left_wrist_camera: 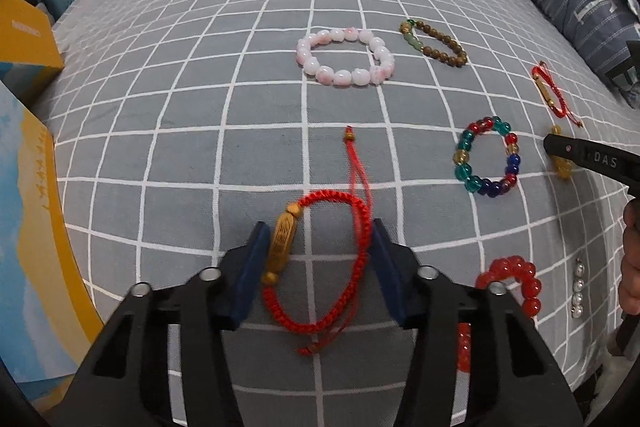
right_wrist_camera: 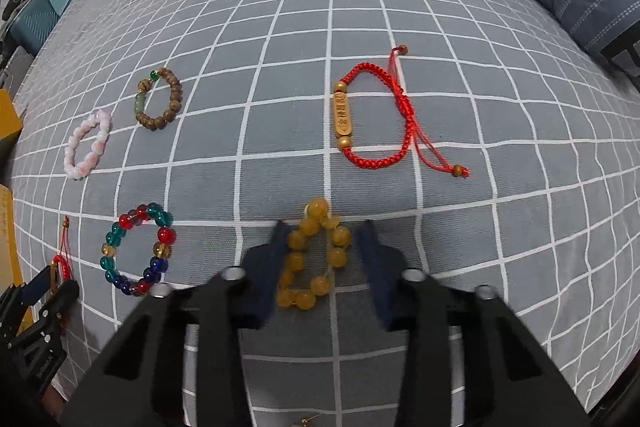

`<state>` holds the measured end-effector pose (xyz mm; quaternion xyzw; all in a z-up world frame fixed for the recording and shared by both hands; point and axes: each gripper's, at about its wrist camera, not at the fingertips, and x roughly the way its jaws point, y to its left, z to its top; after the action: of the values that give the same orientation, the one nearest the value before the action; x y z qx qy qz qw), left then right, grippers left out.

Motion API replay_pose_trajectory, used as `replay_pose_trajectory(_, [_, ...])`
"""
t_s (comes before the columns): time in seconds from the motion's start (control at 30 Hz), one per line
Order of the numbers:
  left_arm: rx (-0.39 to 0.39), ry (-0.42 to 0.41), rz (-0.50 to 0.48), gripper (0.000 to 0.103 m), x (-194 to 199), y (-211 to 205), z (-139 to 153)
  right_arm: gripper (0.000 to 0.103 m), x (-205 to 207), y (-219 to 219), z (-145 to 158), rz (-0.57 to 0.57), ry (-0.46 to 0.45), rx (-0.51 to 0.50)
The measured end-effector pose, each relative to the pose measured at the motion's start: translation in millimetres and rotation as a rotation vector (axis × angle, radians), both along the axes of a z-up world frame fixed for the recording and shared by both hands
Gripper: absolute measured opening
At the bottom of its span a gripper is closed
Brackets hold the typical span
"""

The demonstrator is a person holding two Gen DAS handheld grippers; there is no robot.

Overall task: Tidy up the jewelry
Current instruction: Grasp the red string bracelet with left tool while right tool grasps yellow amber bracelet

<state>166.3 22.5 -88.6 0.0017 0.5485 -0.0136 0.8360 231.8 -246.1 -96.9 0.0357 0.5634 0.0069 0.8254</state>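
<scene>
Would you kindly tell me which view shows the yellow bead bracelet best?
The right wrist view: the yellow bead bracelet lies whole between the blue pads. The left wrist view shows only a few beads behind the other hand-held gripper.

Bed with grey white-grid sheet (left_wrist_camera: 200, 107) carries bracelets: pink bead bracelet (left_wrist_camera: 345, 57) upper centre, brown bead bracelet (left_wrist_camera: 434, 43) beside, multicolour bead bracelet (left_wrist_camera: 486, 160) right, red cord bracelet (left_wrist_camera: 320, 267) lower centre, yellow bead bracelet (right_wrist_camera: 314, 255).
</scene>
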Motion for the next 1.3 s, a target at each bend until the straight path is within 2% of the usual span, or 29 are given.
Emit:
replay_pose_trajectory(0.03, [-0.008,0.003,0.001,0.041,-1.2,0.9,0.5,0.02,-1.7,-0.1,0.0,0.002,-0.001,0.002])
replay_pose_trajectory(0.1, [-0.014,0.002,-0.004,0.025,-4.8,-1.5,1.6,0.011,-0.2,0.1,-0.1,0.004,-0.003,0.01])
replay_pose_trajectory(0.13, [-0.019,0.001,-0.009,0.017,-5.9,-1.7,2.6,0.009,-1.7,-0.4,0.1,0.004,-0.004,0.008])
replay_pose_trajectory(0.2, [-0.028,-0.007,-0.026,0.013,-7.4,-2.2,5.4,0.009,-5.7,-0.6,2.0,0.008,-0.013,0.0])
replay_pose_trajectory(0.53, [-0.057,-0.083,-0.037,0.013,-10.7,-4.2,17.5,0.009,-14.4,-2.4,12.6,-0.003,-0.067,-0.002])
replay_pose_trajectory(0.97, [-0.051,-0.156,-0.021,0.013,-15.1,-1.2,27.6,0.009,-25.6,-4.5,23.2,-0.015,-0.147,-0.019])
replay_pose_trajectory(1.13, [-0.045,-0.188,-0.019,0.013,-17.2,-0.9,33.5,0.009,-33.7,-5.4,33.5,-0.019,-0.211,-0.034])
replay_pose_trajectory(1.3, [-0.039,-0.26,-0.015,0.013,-22.1,-1.8,44.7,0.009,-35.3,-1.4,42.2,-0.024,-0.278,-0.034])
